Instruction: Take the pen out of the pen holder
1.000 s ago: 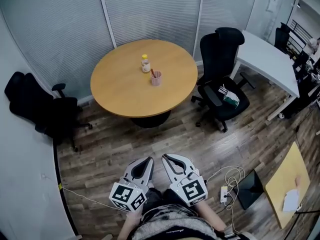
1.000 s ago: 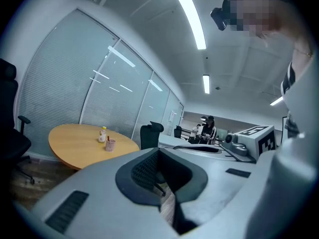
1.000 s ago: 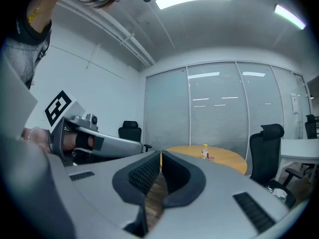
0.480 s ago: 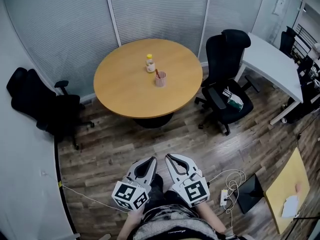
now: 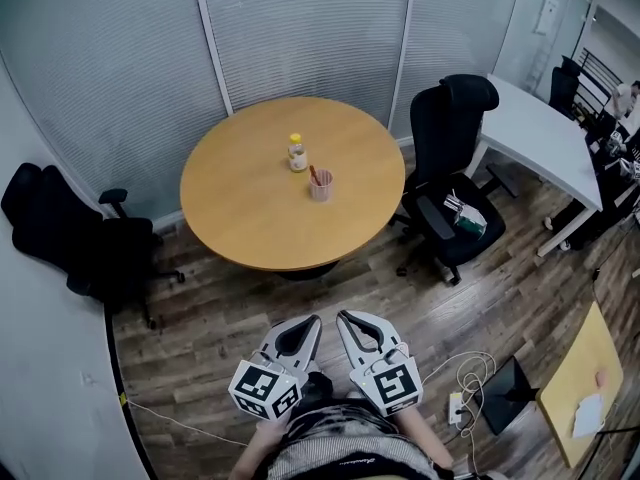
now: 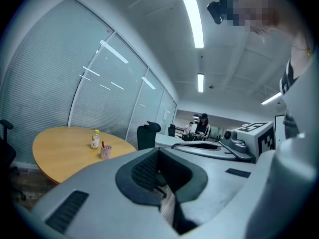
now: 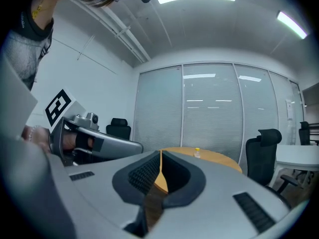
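A pink pen holder [image 5: 320, 185] stands on the round wooden table [image 5: 250, 208], with a reddish pen [image 5: 314, 174] sticking out of it. A small yellow-capped bottle [image 5: 297, 154] stands just behind it. Both grippers are held low near my body, far from the table. My left gripper [image 5: 303, 326] and right gripper [image 5: 350, 321] are side by side, jaws together and holding nothing. The left gripper view shows its gripper [image 6: 159, 149] shut, with the pen holder [image 6: 105, 151] and bottle [image 6: 94, 139] far off to the left. In the right gripper view its gripper [image 7: 160, 151] is shut, and the bottle [image 7: 198, 154] shows beyond it.
Black office chairs stand left [image 5: 80, 238] and right [image 5: 450, 168] of the table. A white desk [image 5: 540, 128] fills the back right. Cables and a power strip [image 5: 458, 405], a dark flat device [image 5: 508, 393] and a yellow board [image 5: 585, 383] lie on the wood floor. Blinds line the far wall.
The table and its objects have shifted slightly lower in the head view, so I am a little nearer. Both grippers stay shut and low by my body.
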`<state>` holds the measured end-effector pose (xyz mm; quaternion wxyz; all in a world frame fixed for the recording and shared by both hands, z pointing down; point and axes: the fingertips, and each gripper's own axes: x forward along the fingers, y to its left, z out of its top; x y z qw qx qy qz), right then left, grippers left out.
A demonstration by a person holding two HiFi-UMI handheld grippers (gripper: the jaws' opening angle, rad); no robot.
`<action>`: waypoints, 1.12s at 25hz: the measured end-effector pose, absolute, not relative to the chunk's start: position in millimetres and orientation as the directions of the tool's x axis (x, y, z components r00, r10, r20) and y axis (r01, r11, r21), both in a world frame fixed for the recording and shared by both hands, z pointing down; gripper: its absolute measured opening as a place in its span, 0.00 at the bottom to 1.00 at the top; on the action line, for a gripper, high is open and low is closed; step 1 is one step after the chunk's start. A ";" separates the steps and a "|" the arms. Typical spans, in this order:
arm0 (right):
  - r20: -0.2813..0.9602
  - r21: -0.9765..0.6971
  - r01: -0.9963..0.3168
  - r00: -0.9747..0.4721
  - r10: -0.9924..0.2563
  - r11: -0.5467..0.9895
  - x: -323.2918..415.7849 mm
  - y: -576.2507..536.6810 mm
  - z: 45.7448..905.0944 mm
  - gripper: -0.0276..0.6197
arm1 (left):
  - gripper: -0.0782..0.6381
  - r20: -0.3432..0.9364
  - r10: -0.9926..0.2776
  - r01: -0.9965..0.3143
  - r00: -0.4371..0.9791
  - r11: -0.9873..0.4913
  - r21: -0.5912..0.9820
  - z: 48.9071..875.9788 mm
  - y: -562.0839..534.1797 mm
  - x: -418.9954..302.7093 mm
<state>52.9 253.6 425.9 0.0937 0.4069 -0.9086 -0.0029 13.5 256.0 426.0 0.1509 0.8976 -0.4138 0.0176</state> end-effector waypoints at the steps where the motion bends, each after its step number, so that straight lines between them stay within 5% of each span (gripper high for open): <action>1: 0.169 0.085 -0.741 -0.648 -0.743 0.666 49.1 245.5 426.4 0.08 | 0.12 0.155 -0.735 -0.745 0.660 -0.615 0.258 426.4 247.7 9.2; 28: 0.235 0.045 -0.783 -0.596 -0.768 0.621 -36.2 154.9 455.4 0.08 | 0.12 0.182 -0.665 -0.684 0.724 -0.660 0.310 452.2 158.4 -69.1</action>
